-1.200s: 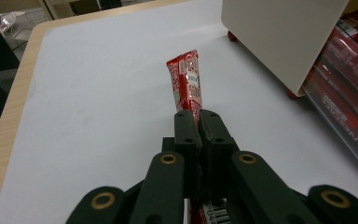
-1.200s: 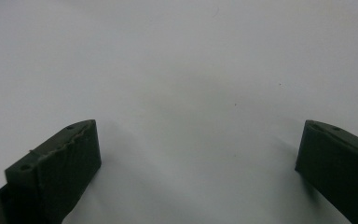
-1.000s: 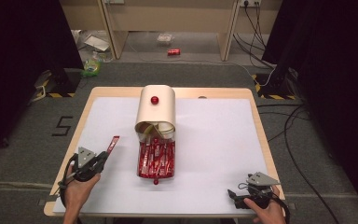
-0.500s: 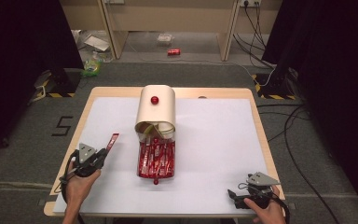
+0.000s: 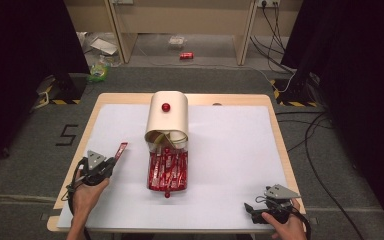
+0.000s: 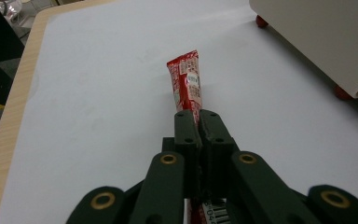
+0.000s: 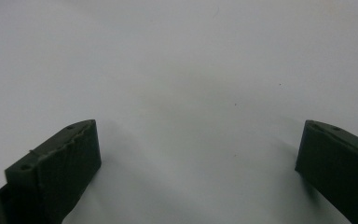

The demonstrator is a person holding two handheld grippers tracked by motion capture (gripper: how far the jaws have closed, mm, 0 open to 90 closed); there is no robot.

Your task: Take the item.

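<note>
tool (image 6: 198, 122) pinching sachet (image 6: 186, 84), angled outward

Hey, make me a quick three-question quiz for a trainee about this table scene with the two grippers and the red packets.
1. True or false: the left gripper is shut on a red packet.
2. Multiple choice: the right gripper is A) clamped on a packet, B) open over bare white table cover, C) inside the drawer.
3. Fill in: the tray of red packets is pulled out of the beige ____ with a red knob on top.

Key: 1 true. 2 B. 3 box.
</note>
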